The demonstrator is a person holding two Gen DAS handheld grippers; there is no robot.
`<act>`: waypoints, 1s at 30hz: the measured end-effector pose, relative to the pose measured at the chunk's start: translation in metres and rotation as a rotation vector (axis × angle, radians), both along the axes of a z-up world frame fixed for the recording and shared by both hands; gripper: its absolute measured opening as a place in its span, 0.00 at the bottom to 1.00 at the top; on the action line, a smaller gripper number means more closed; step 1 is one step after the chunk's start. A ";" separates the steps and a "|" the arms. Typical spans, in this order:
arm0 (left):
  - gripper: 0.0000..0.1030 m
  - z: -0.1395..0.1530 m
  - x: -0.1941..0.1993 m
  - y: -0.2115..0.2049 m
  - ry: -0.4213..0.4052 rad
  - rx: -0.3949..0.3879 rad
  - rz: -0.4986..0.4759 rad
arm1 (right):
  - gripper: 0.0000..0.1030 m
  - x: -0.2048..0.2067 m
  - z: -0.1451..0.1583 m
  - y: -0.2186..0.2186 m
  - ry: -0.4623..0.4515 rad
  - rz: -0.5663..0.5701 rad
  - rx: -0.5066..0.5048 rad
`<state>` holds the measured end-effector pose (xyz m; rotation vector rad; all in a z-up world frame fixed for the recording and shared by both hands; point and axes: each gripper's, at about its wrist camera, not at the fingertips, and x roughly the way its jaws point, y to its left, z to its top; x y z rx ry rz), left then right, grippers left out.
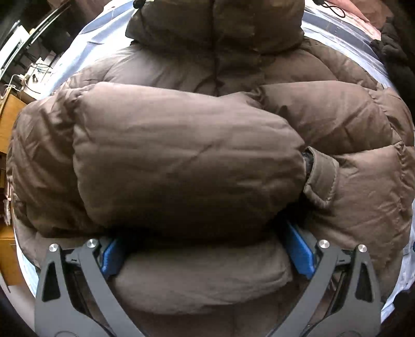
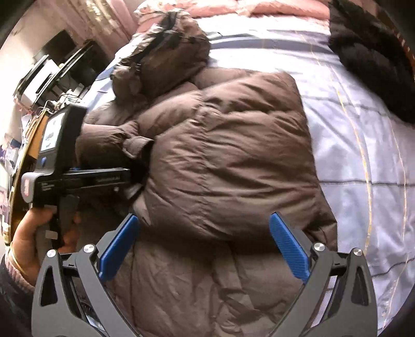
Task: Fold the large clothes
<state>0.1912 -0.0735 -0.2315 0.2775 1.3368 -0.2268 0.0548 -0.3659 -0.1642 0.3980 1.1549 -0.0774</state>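
Observation:
A brown puffer jacket [image 1: 197, 160] lies on a light blue checked bedsheet [image 2: 358, 145], hood [image 2: 166, 57] at the far end, both sleeves folded across its front. My left gripper [image 1: 205, 248] is open, its blue pads [image 1: 301, 251] pushed in under the folded sleeve, astride the jacket's bottom hem; the tips are hidden by fabric. It also shows in the right wrist view [image 2: 129, 181], reaching under the jacket from the left. My right gripper [image 2: 205, 248] is open and empty, just above the jacket's lower part [image 2: 223, 166].
A black fluffy garment [image 2: 373, 51] lies at the bed's far right. Pink bedding [image 2: 259, 7] lies at the head of the bed. A wooden desk with clutter [image 1: 10, 121] stands to the left of the bed.

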 end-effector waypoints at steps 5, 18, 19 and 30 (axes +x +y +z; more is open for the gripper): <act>0.98 0.000 -0.011 0.010 -0.028 -0.053 -0.028 | 0.98 -0.010 -0.001 -0.013 0.037 -0.064 -0.058; 0.98 0.039 -0.034 0.012 -0.087 -0.140 -0.015 | 0.98 0.009 0.003 0.000 -0.073 -0.022 -0.242; 0.98 0.056 -0.040 0.010 -0.128 -0.162 -0.038 | 0.98 0.011 0.004 0.000 -0.079 -0.026 -0.244; 0.98 0.009 -0.023 0.040 0.043 -0.180 0.012 | 0.99 0.051 -0.078 -0.024 0.042 -0.030 -0.208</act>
